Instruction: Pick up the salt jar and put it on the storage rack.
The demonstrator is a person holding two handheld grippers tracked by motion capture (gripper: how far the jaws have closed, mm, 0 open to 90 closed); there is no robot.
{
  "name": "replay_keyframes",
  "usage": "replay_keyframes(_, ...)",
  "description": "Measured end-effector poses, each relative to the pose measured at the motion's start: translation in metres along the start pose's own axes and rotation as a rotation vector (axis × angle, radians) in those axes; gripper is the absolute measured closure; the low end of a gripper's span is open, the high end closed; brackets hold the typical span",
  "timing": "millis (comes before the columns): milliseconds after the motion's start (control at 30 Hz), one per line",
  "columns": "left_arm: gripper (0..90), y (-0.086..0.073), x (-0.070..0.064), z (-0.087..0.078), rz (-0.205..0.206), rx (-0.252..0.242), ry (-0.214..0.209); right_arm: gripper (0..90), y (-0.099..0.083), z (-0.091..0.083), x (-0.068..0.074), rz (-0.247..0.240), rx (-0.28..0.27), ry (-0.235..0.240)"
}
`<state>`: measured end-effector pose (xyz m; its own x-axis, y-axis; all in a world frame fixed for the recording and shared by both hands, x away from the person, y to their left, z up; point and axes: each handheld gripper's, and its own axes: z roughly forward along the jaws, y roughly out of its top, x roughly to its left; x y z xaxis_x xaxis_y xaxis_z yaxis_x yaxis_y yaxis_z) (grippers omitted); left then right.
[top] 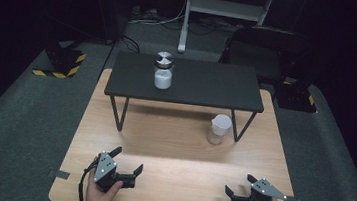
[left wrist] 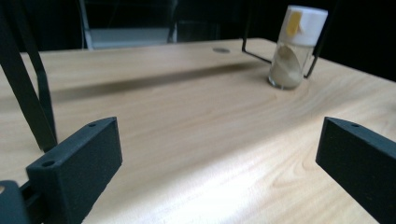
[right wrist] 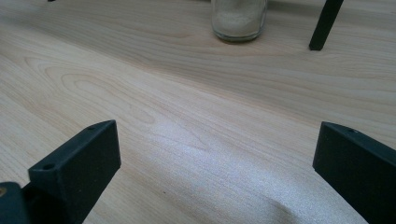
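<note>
**Inventory: 2 grippers parked, 2 jars standing**

While both tools sit idle at the near edge, I log them first. Left gripper (top: 129, 159): jaws spread wide, nothing between them, resting low over the wooden table (top: 177, 145). Right gripper (top: 239, 184): likewise wide apart and empty. I judge this a ready stance, each tool aimed forward at the work and well apart from it.

Item 1: white-capped jar (top: 218, 129), upright on the table just beside the right leg of the black shelf (top: 208, 83). Glass body, pale powder filling roughly the lower half; a yellowish mark on the cap shows in the left gripper view (left wrist: 296, 46). It is the nearest thing to my right tool, so likely the first pick.

Item 2: metal-lidded jar (top: 163, 70), upright on the shelf top, holding white powder.
</note>
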<state>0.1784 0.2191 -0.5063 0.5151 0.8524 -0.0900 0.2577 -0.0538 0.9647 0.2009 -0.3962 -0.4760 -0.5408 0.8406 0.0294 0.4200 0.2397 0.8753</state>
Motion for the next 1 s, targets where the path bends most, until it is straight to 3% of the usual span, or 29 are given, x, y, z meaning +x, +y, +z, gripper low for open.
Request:
replay_keyframes(167, 0.3, -0.0002, -0.0026, 0.0009, 0.016, 0.047, 0.007, 0.5, 0.0, 0.0, 0.0007, -0.005, 0.0, -0.001)
replay_keyframes(300, 0.3, -0.0023, -0.0008, 0.0004, 0.021, 0.055, -0.012, 0.5, -0.0001, -0.0001, 0.0008, -0.004, 0.0, -0.002)
replay_keyframes(800, 0.4, 0.0051, -0.0044, 0.0074, 0.037, 0.132, -0.011, 0.5, -0.0015, -0.0012, 0.0035, 0.002, -0.006, -0.017)
replay_keyframes(1000, 0.4, 0.0059, -0.0076, 0.0084, 0.058, 0.138, -0.007, 0.5, -0.0027, -0.0017, 0.0042, 0.006, -0.013, -0.022)
